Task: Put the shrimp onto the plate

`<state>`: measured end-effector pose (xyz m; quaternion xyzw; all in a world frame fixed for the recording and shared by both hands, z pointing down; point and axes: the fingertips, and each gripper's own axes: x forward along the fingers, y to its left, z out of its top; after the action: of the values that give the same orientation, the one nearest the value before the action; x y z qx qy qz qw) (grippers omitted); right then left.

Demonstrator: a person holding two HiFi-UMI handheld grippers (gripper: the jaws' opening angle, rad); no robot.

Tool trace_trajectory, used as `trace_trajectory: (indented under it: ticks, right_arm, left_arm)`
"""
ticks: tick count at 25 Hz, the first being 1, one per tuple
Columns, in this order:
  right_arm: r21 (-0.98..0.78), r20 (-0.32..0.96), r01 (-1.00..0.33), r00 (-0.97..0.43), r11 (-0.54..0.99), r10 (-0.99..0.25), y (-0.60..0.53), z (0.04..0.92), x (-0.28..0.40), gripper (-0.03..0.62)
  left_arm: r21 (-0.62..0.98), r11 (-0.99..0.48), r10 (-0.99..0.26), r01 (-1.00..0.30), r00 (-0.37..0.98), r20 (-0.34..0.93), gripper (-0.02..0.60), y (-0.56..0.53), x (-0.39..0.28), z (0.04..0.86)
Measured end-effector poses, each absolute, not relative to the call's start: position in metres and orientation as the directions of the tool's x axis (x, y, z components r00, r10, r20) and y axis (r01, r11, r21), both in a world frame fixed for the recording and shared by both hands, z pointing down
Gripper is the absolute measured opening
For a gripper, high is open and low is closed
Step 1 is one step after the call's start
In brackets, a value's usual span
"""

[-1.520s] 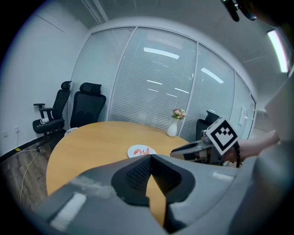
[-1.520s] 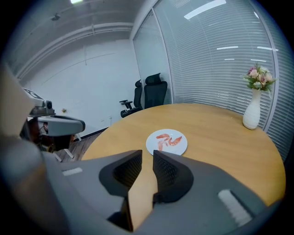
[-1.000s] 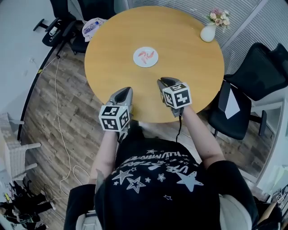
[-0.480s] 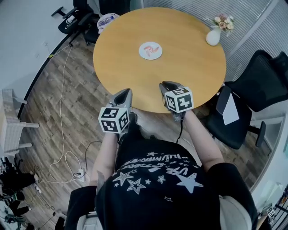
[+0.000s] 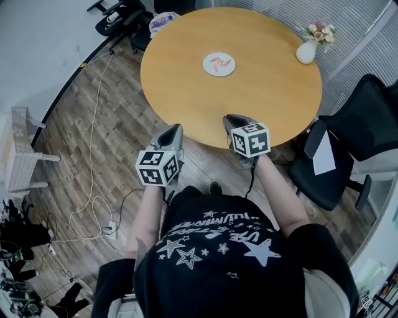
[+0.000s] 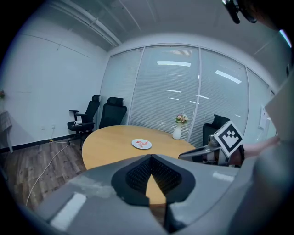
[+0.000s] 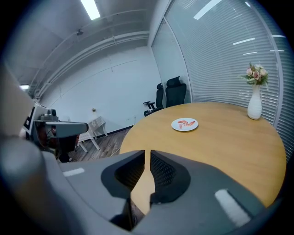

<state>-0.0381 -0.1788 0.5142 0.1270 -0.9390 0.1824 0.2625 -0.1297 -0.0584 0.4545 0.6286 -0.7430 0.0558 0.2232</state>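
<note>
Red shrimp (image 5: 219, 63) lie on a small white plate (image 5: 227, 69) near the middle of the round wooden table (image 5: 267, 93). Both grippers are held far from it at the table's near side. My left gripper (image 5: 173, 130) hangs over the floor just off the table edge, shut and empty. The tip of my right gripper (image 5: 234, 118), also shut and empty, sits above the table's near rim. From the left gripper (image 6: 151, 157) the plate (image 6: 136, 145) shows far ahead. Beyond the right gripper (image 7: 147, 152) lies the plate (image 7: 177, 127) with the shrimp (image 7: 185, 123).
A white vase of flowers (image 5: 307, 49) stands at the table's far right. A black chair (image 5: 351, 140) with a white sheet (image 5: 323, 159) on it is to the right; more black chairs (image 5: 124, 15) stand at the far left. A cable (image 5: 93, 124) trails over the wooden floor.
The person has drawn back from the table. Table and plate now sit farther off, and the left gripper, earlier over the table's near edge, is over the floor. Both grippers stay shut.
</note>
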Motion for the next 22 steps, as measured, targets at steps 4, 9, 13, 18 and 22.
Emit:
trace_trajectory:
  ticks: [4,9,13,18,22]
  right_arm:
    - [-0.274,0.538,-0.338,-0.83,0.9,-0.147,-0.173,0.517,-0.039,0.038]
    - [-0.232,0.537,-0.355,-0.823,0.906,-0.185,-0.161,0.508,-0.039,0.003]
    - [-0.212,0.515,-0.392,-0.823,0.895,-0.239,-0.147,0.494,-0.032,0.003]
    - [-0.212,0.492,-0.413,-0.828,0.886,-0.269,-0.116,0.484,-0.019,0.002]
    - [-0.19,0.484,-0.42,-0.826,0.887,-0.288,-0.088,0.478,-0.006,0.0]
  left_arm:
    - [0.211,0.206,-0.916,-0.956,-0.112,0.385,0.002,-0.051,-0.13,0.457]
    - [0.231,0.212,-0.92,-0.95,-0.115,0.374,0.002,-0.03,-0.131,0.458]
    - [0.252,0.21,-0.922,-0.945,-0.107,0.371,0.002,-0.007,-0.125,0.46]
    - [0.263,0.202,-0.925,-0.943,-0.095,0.368,0.002,0.028,-0.115,0.461]
    - [0.269,0.198,-0.927,-0.943,-0.09,0.365,0.002,0.056,-0.105,0.462]
